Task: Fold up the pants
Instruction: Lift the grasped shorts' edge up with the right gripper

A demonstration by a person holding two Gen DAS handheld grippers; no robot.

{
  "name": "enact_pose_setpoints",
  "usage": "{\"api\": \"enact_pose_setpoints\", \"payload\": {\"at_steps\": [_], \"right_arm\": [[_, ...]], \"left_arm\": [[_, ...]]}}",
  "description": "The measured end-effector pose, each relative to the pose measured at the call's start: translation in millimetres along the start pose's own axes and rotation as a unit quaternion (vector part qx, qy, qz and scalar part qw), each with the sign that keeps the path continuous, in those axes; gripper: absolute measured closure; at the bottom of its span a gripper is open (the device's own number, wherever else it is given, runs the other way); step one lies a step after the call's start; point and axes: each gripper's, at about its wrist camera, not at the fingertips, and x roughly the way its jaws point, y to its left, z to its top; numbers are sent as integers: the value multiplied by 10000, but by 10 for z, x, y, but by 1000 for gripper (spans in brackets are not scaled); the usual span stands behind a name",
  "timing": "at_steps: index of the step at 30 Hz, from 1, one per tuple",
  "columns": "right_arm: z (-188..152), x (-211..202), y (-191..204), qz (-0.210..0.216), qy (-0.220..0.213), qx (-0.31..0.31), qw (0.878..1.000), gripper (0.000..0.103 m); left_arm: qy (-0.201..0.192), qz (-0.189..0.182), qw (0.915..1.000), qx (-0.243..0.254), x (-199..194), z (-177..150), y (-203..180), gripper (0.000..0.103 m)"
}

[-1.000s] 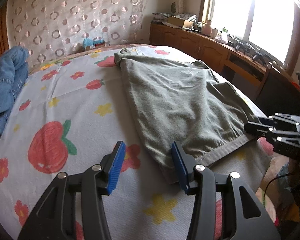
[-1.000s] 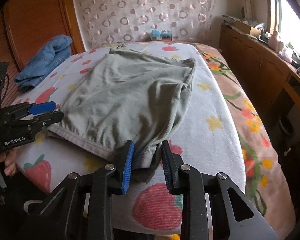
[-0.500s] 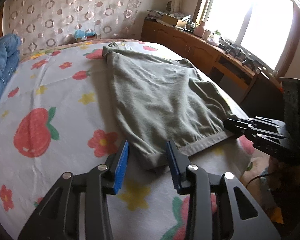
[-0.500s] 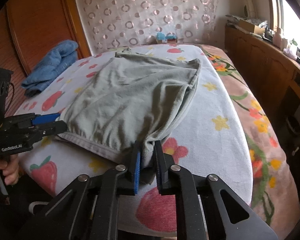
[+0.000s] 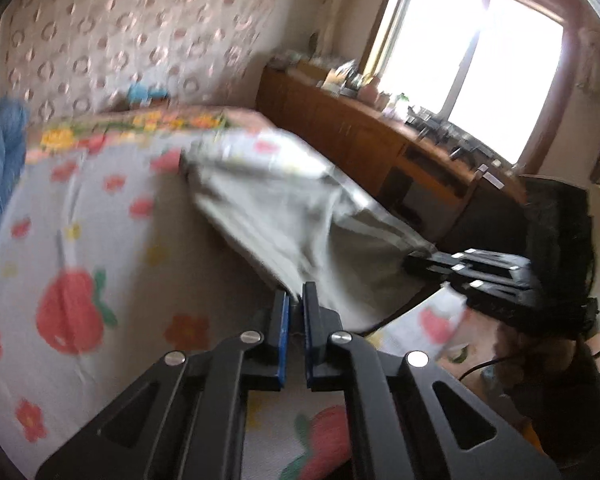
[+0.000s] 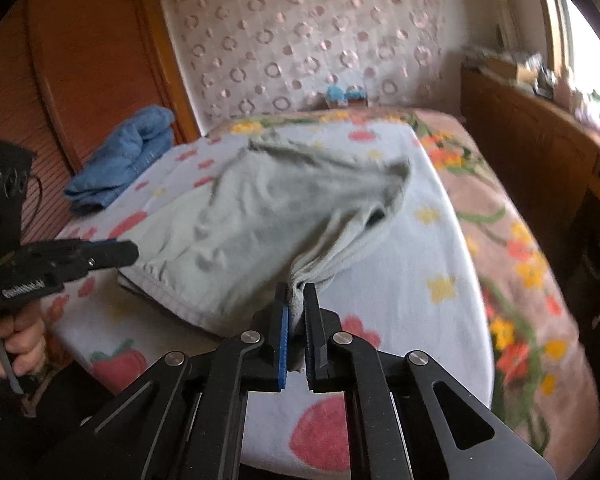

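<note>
Two grippers pinch the pants [image 6: 260,216] at the near hem, one at each corner. In the right wrist view the right gripper [image 6: 296,308] sits at bottom centre, angled down toward the bed [image 6: 432,240], its blue pads pressed on a bunched grey corner. The left gripper [image 6: 112,254] reaches in from the left edge of that frame, held by a hand [image 6: 14,344] at lower left whose fingers curl round the handle; its jaws have just been closing, and they grip the other corner. In the left wrist view the left gripper [image 5: 296,304] is at bottom centre with its jaws nearly together on cloth, and the right gripper [image 5: 472,270] comes in from the right at mid height.

Grey-green pants [image 5: 292,216] lie across the strawberry-print bed [image 5: 76,248], the near edge raised off the cover and sagging between both grips, the far end resting on the bed. Motion blur smears the left view, so the fold lines there are probably creases. A blue garment [image 6: 124,160] lies at upper left.
</note>
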Motion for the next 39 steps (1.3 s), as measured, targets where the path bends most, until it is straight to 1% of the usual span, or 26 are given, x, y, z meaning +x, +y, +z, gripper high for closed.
{"api": "enact_pose_setpoints", "payload": {"at_steps": [2,8,13,16,18,19,20,22,23,26,27,29,31,34,36,38,39], "right_arm": [[185,-132,93,-5,-211,-179,9996,100],[639,-546,394,120,-783,-655,9947,100],[989,-829,638,300,-1145,-951,9884,100],[1160,-911,728,376,-1292,-1084,9850,100],[1305,-864,817,428,-1340,-1160,9832,100],[1377,-805,859,439,-1343,-1204,9826,100],[1453,-707,898,418,-1314,-1245,9826,100],[1607,-457,932,410,-1219,-1266,9836,100],[1686,-329,930,379,-1187,-1261,9842,100],[1913,-110,922,145,-1251,-1260,9840,100],[2001,-70,915,104,-1308,-1218,9838,100],[2147,-52,919,100,-1389,-1146,9836,100],[2186,-53,954,110,-1415,-1167,9830,100],[2040,17,984,150,-1233,-1189,9851,100],[1920,124,999,135,-1042,-1187,9874,100],[1684,225,989,227,-791,-1101,9905,100],[1618,262,985,239,-719,-1065,9914,100]], "left_arm": [[-301,35,9994,180,-235,190,-70,101],[-935,96,9947,406,-783,545,-112,102],[-1285,194,9905,452,-1110,709,-36,102],[-1472,359,9871,524,-1234,793,32,102],[-1449,547,9865,536,-1178,882,164,102],[-1429,619,9868,444,-1138,938,299,102],[-1414,653,9870,402,-1113,972,370,102],[-1378,951,9849,444,-976,1100,592,102],[-1390,1014,9840,465,-957,1147,641,102],[-1410,1115,9823,529,-892,1399,827,102],[-1468,1079,9818,542,-947,1496,872,102],[-1641,1048,9792,577,-1081,1572,877,102],[-1681,1082,9777,649,-1147,1578,893,102],[-1523,1100,9797,703,-1125,1442,934,102],[-1312,1058,9832,702,-1067,1299,957,102],[-1093,1068,9858,702,-1001,1154,964,102],[-931,1025,9881,663,-961,1021,976,102]]}}
